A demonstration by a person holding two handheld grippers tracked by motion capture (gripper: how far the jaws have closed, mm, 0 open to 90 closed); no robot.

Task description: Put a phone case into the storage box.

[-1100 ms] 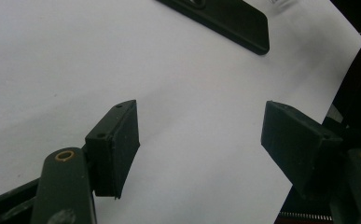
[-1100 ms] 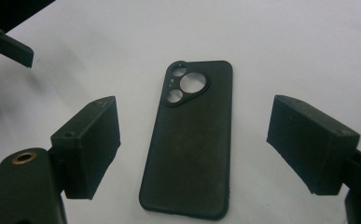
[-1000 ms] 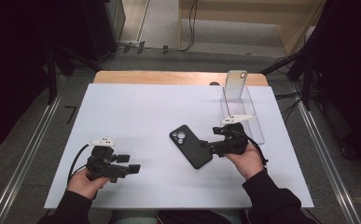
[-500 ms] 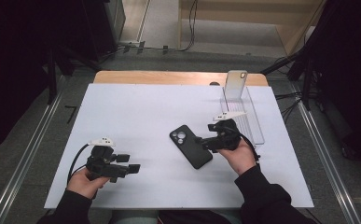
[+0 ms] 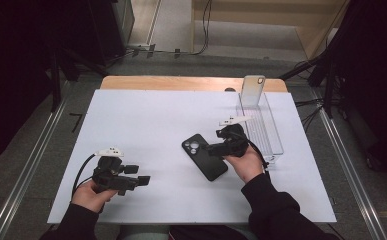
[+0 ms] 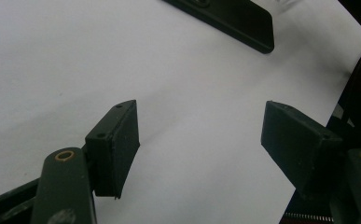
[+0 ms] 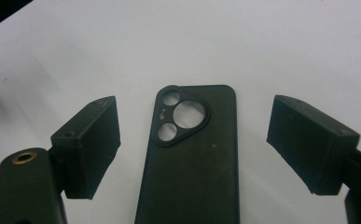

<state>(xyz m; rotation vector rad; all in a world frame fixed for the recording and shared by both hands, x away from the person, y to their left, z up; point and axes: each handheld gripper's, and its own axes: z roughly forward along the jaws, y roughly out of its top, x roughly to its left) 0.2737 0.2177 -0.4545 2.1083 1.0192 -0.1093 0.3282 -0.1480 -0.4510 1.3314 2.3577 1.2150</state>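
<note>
The left tongs (image 5: 143,180) rest open and empty low on the counter (image 5: 146,120). The right tongs (image 7: 192,140) straddle the black phone case (image 7: 192,158) mid-counter, jaws wide, not gripping. Judged step: approach; next, close squarely across its edges.

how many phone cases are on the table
2. A black phone case with camera cutouts lies flat on the white table, between the open jaws of the right gripper. A pale translucent phone case stands upright in the clear plastic tray.
</note>
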